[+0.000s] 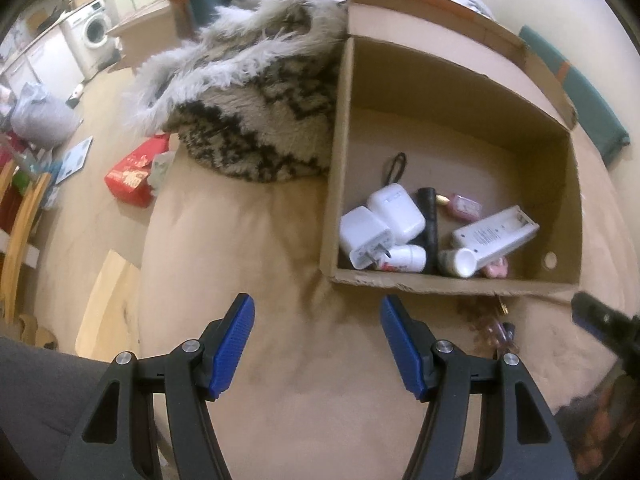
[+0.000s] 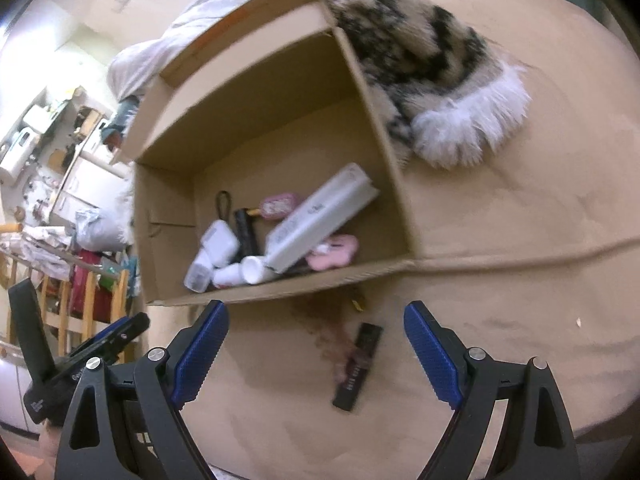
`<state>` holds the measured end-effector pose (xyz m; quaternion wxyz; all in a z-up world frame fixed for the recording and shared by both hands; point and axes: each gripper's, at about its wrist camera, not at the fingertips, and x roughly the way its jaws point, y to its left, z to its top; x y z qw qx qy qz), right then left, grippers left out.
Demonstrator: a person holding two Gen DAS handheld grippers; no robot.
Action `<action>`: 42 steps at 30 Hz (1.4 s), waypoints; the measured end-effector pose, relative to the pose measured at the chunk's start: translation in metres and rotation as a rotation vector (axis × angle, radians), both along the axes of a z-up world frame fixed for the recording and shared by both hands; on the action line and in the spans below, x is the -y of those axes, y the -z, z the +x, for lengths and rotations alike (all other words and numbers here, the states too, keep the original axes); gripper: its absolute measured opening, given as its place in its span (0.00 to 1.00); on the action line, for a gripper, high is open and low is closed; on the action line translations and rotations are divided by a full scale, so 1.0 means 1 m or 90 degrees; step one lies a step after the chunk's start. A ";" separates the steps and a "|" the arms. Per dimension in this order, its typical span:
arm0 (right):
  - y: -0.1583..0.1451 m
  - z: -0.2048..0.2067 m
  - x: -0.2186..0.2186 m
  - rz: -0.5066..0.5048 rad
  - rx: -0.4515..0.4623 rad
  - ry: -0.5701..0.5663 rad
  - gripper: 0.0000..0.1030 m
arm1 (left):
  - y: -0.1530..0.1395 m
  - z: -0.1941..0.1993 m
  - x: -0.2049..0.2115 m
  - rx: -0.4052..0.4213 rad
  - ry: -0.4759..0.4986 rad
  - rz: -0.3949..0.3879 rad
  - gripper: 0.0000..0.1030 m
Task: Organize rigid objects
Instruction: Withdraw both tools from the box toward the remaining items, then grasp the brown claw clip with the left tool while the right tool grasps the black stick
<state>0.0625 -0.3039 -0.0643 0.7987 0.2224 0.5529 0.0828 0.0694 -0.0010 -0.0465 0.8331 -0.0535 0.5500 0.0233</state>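
Right wrist: black remote (image 2: 358, 366) between open jaws

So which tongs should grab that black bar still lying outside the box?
Right tongs: open, with the black bar lying between their tips. Left tongs, also open, face bare bedding beside it.

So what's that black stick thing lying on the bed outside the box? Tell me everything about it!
It looks like a slim black remote control, flat and rectangular, apparently plastic, with small pale markings near its lower end. It lies flat on the tan bedcover, angled, just in front of the cardboard box but not touching it. A blurry reddish-purple item lies against its left side. It sits ahead of the right gripper, whose fingers are open and clear of it.
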 end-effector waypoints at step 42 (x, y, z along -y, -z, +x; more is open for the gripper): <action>0.052 0.010 -0.080 0.001 -0.137 -0.105 0.53 | 0.014 0.011 -0.009 -0.060 -0.041 -0.079 0.61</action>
